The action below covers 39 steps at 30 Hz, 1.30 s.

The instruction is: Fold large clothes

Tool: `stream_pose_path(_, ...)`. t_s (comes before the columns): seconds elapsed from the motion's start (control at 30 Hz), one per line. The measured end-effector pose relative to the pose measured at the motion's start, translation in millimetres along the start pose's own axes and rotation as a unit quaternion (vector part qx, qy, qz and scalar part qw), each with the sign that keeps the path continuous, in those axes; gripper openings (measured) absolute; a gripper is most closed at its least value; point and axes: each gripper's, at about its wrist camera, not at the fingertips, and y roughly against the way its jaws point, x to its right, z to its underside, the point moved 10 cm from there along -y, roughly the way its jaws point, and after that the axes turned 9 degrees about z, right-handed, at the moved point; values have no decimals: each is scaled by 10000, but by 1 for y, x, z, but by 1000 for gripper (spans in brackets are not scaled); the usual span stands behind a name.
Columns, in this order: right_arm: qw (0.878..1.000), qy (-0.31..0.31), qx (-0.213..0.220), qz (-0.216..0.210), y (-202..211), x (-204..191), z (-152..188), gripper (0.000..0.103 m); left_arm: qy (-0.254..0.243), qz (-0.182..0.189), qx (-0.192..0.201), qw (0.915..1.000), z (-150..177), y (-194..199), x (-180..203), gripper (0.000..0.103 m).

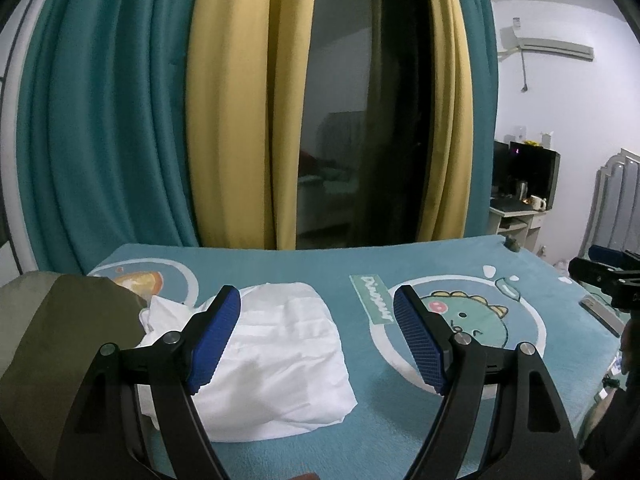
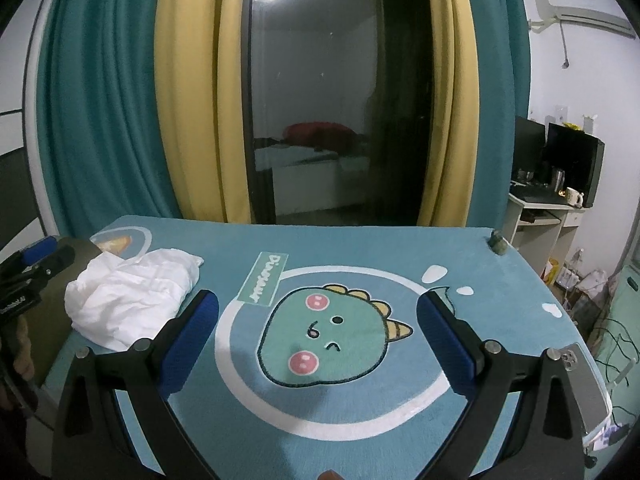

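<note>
Hovering over the counter [image 2: 360, 420], both grippers are spread wide with nothing between the blue pads. Left gripper [image 1: 318, 338] has the white garment [image 1: 276, 364] bunched right under it, an olive cloth [image 1: 60, 344] to its left. Right gripper [image 2: 318, 340] sits above the dinosaur print [image 2: 332, 332]; a phone [image 2: 584, 384] lies to its right. Label [image 2: 262, 278] reads "Dinosaur". Teal and yellow curtains [image 2: 192, 100] hang beyond.

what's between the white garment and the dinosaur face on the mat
Between the white garment and the dinosaur face lies a green Dinosaur label patch on otherwise bare teal mat, clearest in the right wrist view.
</note>
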Motion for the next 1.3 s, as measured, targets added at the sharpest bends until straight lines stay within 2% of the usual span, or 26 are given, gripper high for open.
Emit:
stream_pose_path(0.2, 9999, -46, -64, -63, -7, 1, 2, 98, 58, -55, -131, 9999, 2, -8, 0, 82)
stream_pose_path(1.3, 9998, -89, -157, -33, -15, 5, 4, 98, 80, -79, -144, 9998, -1, -11, 7, 82)
